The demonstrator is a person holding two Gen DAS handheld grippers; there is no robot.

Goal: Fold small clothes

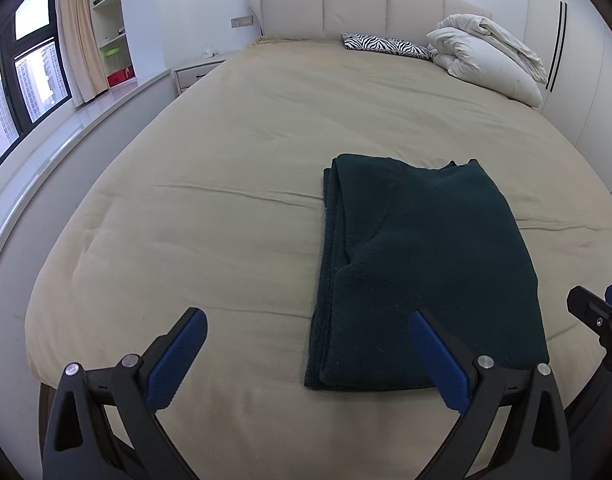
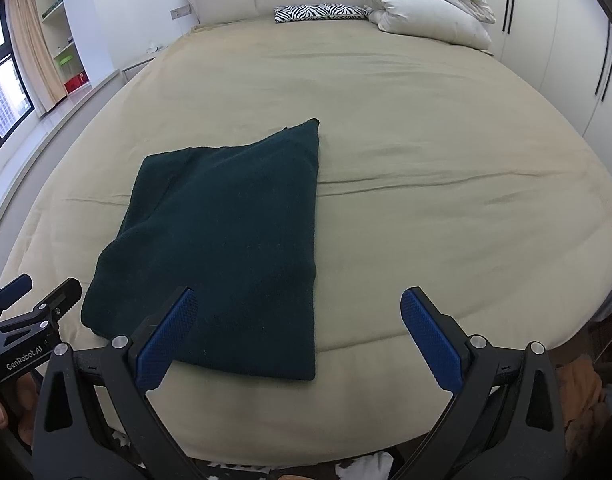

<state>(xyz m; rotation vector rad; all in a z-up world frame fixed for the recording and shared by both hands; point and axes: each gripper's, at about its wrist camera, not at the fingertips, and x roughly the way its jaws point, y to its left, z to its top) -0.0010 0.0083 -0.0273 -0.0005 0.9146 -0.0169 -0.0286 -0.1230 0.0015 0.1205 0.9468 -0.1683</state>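
Note:
A dark green garment [image 1: 426,264] lies folded into a rectangle on the beige bed [image 1: 226,160], near its front edge. It also shows in the right wrist view [image 2: 226,248]. My left gripper [image 1: 308,354] is open and empty, held above the bed's front edge, with its right finger over the garment's near left corner. My right gripper [image 2: 298,336] is open and empty, with its left finger over the garment's near edge. Each gripper shows at the edge of the other's view: the right gripper [image 1: 598,316] and the left gripper [image 2: 30,304].
A zebra-print pillow [image 1: 386,46] and a bundled white duvet [image 1: 490,56] lie by the headboard [image 1: 346,4]. A window ledge [image 1: 66,128], nightstand [image 1: 194,72] and shelves [image 1: 110,20] are on the left. Wardrobe doors [image 2: 566,40] are on the right. Clothes lie on the floor [image 2: 582,392].

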